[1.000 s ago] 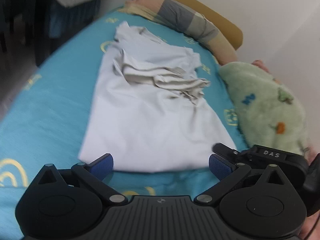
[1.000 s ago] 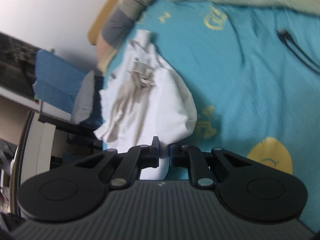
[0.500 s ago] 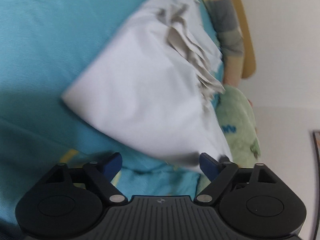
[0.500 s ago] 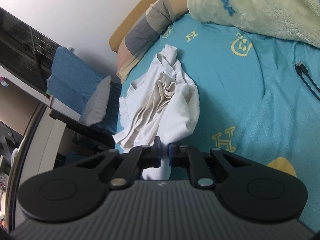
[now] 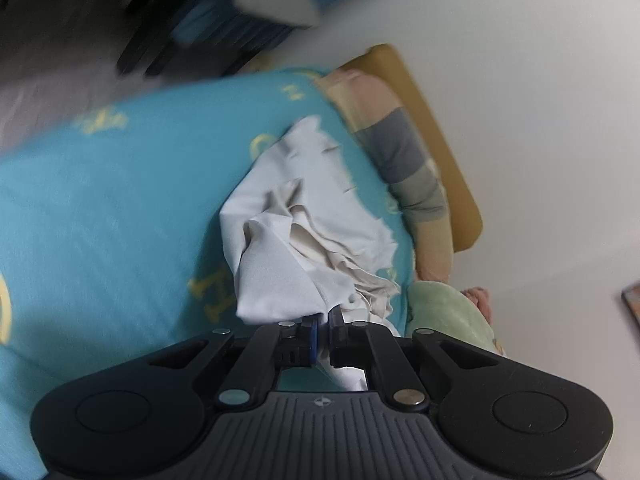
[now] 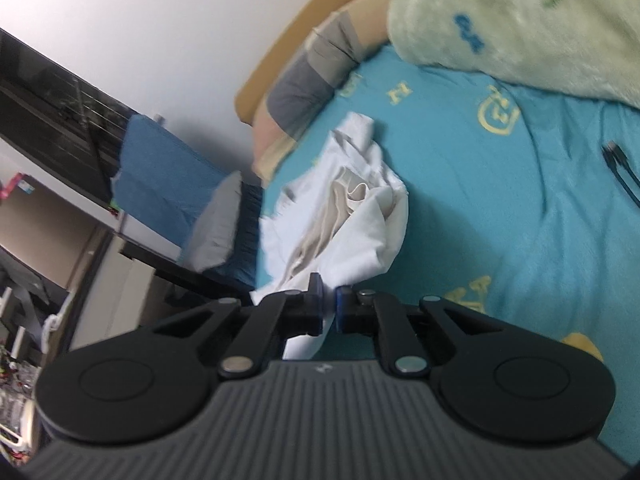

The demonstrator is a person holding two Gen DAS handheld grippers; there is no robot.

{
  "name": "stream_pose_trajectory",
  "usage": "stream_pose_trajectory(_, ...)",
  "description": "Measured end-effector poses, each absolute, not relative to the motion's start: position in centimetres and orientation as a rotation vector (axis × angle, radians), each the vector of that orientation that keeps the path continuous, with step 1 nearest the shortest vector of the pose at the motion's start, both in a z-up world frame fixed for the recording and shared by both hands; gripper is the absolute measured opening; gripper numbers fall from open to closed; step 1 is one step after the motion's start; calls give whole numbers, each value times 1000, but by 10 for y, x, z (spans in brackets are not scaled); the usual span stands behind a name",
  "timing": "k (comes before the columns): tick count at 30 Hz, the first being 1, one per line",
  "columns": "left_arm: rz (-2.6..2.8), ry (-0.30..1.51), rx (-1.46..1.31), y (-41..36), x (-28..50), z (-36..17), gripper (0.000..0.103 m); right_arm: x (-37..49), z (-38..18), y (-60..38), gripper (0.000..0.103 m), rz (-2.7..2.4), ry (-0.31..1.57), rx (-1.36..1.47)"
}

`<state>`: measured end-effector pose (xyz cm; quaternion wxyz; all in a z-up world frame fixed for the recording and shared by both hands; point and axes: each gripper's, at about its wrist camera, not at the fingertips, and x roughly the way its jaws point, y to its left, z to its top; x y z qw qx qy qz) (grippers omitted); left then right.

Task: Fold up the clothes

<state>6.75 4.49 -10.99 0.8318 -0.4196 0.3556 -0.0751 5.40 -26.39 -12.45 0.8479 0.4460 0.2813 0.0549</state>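
Both wrist views sit close above the bed [image 5: 100, 208], tilted, facing toward the headboard [image 6: 280, 52]; both share the white garment [image 5: 304, 208] and striped pillow [image 6: 308, 88].

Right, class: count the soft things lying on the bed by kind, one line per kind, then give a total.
White garment, gripped by both tools: 1
Green fleece blanket: 1
Striped pillow: 1
Total: 3
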Motion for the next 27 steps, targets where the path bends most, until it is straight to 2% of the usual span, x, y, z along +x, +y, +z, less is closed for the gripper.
stream_pose_trajectory(9, -145, 711, -722, 29, -5, -30, 5, 0, -70, -270, 9, 172, 495, 931)
stream_pose_trajectory(17, -165, 715, -728, 29, -78, -13, 5, -76, -66, -279, 9, 189, 503, 925)
stream_pose_trajectory(23, -171, 724, -720, 31, -65, -9, 6, -66, -59, -279, 9, 167, 522, 898)
stream_pose_trajectory(27, -147, 735, -723, 32, -15, -6, 6, -20, -49, -275, 9, 152, 534, 886)
